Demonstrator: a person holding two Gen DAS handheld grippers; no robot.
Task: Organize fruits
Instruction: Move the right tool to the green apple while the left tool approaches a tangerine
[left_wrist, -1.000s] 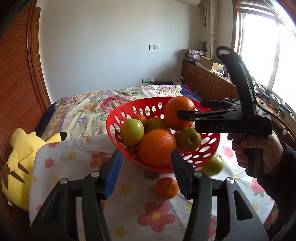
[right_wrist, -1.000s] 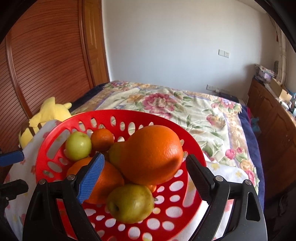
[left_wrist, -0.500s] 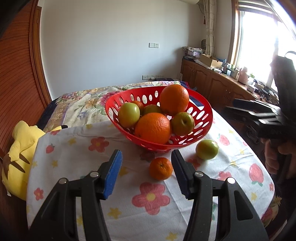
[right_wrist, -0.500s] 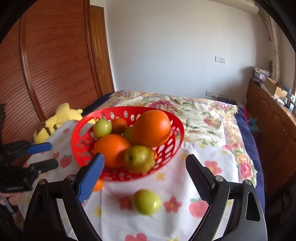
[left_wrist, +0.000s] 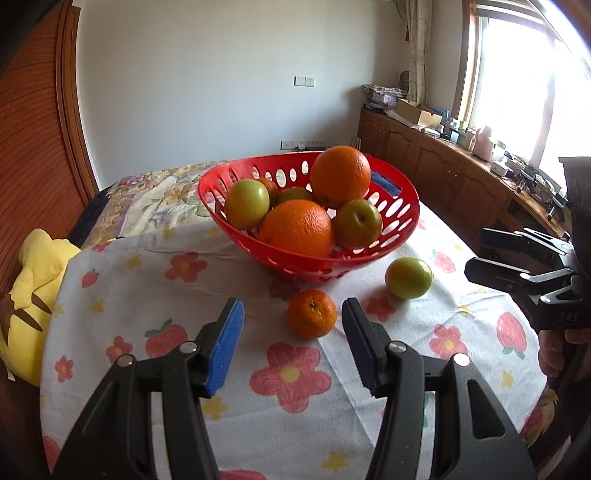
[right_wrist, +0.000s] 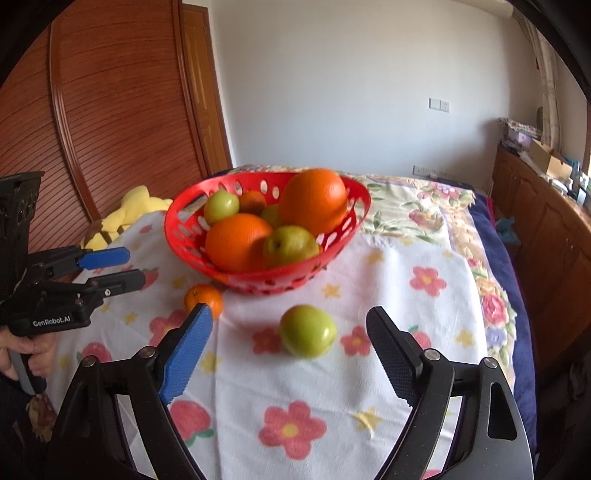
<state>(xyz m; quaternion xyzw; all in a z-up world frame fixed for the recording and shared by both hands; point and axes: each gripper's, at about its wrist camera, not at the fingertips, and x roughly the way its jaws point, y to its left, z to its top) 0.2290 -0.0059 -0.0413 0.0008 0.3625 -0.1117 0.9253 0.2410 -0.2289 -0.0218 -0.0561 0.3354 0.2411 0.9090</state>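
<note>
- The left gripper (left_wrist: 291, 328) is spread apart with nothing clamped; a small orange mandarin (left_wrist: 311, 314) lies on the cloth just ahead of the gap, nearer the right-hand pad, touching neither.
- The right gripper (right_wrist: 290, 345) is wide apart and has just been narrowing; a green apple (right_wrist: 307, 331) lies on the cloth between its tips, touched by neither pad.
- Both loose fruits rest on the floral tablecloth (left_wrist: 184, 295), just short of the red perforated basket (left_wrist: 402, 218).
- Beyond the tips, the basket holds two big oranges (left_wrist: 340, 176), several green apples (left_wrist: 246, 203) and a small orange fruit at the back.
- Readable writing: the right wrist view shows "GenRobot.AI" on the left gripper's body at its left edge; the left wrist view shows faint, partly legible letters on the right gripper's body.
- Only the left wrist view shows the window (left_wrist: 517, 74) and cluttered wooden cabinets (left_wrist: 443, 177); only the right wrist view shows the louvred wooden door (right_wrist: 110, 122).
- A yellow plush toy (left_wrist: 33, 295) lies off the cloth's left edge.
</note>
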